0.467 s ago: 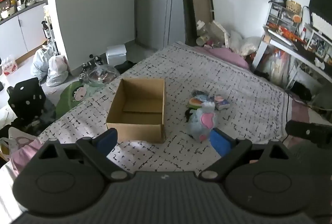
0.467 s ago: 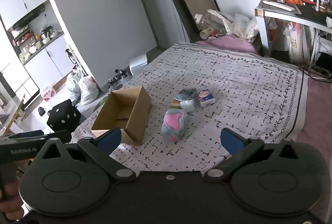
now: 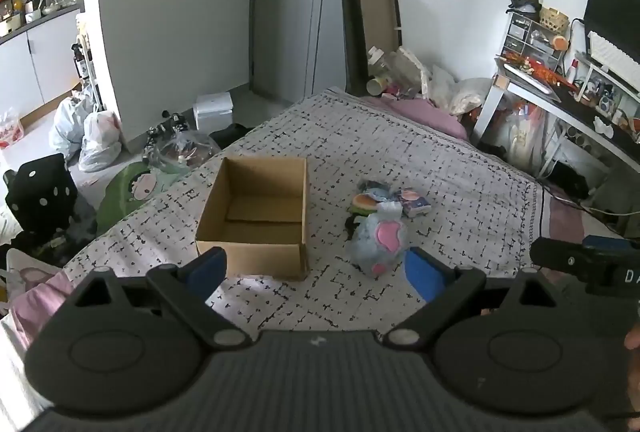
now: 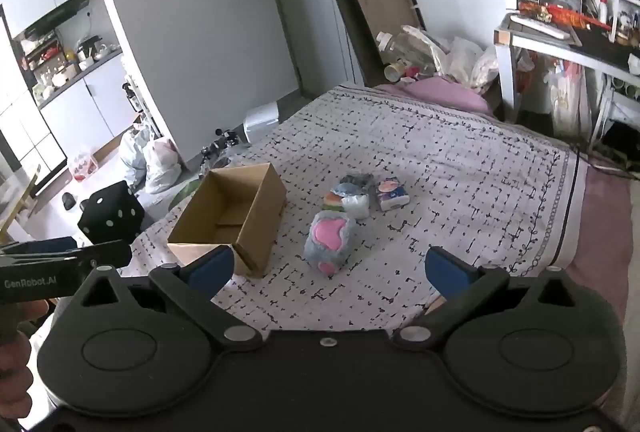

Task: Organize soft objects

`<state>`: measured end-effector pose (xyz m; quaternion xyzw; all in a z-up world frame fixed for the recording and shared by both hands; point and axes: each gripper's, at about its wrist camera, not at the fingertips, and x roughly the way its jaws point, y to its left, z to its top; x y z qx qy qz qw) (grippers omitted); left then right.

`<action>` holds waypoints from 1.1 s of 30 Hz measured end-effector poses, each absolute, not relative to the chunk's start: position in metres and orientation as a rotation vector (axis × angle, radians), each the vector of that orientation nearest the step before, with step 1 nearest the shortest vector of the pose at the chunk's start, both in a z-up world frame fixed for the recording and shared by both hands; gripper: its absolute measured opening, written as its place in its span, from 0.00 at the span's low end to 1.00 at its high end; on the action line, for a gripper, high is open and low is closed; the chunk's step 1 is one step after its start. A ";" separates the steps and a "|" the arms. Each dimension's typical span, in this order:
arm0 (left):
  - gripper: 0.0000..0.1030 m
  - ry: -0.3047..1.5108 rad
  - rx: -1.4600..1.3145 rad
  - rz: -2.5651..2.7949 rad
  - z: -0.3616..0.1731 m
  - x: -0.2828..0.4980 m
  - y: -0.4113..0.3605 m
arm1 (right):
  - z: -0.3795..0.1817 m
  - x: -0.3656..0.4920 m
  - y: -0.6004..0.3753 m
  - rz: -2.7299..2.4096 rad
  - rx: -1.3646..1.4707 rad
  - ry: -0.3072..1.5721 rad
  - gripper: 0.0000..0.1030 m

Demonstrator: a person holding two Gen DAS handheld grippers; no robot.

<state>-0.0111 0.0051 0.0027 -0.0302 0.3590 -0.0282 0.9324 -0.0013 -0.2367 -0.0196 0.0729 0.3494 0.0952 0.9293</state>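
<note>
An open, empty cardboard box [image 3: 256, 216] [image 4: 236, 216] sits on the patterned bedspread [image 3: 460, 184] [image 4: 460, 168]. Right of it lies a blue plush with pink patches [image 3: 380, 240] [image 4: 330, 240]. Behind it is a small pile: a rainbow-coloured soft item [image 3: 366, 200] [image 4: 334, 200], a white soft pack [image 4: 356, 204] and a tissue pack [image 3: 416, 202] [image 4: 392, 194]. My left gripper [image 3: 316, 272] is open and empty, above the near bed edge. My right gripper [image 4: 330, 270] is open and empty, short of the plush.
A pink pillow [image 3: 420, 112] lies at the bed's far end. A desk [image 3: 560, 100] stands at the right. Bags [image 3: 92, 136], a black dice cushion [image 3: 40, 196] and a green cushion [image 3: 132, 188] lie on the floor to the left.
Both grippers have shifted only slightly; the views are nearly unchanged. Nothing was grasped or moved.
</note>
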 end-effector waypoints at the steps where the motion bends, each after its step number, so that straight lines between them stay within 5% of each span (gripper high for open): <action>1: 0.92 0.731 -0.063 -0.057 0.003 -0.012 0.006 | -0.019 -0.002 -0.237 0.194 0.150 0.715 1.00; 33: 0.92 0.719 -0.085 -0.098 0.005 -0.015 0.016 | -0.019 -0.008 -0.232 0.094 0.121 0.714 1.00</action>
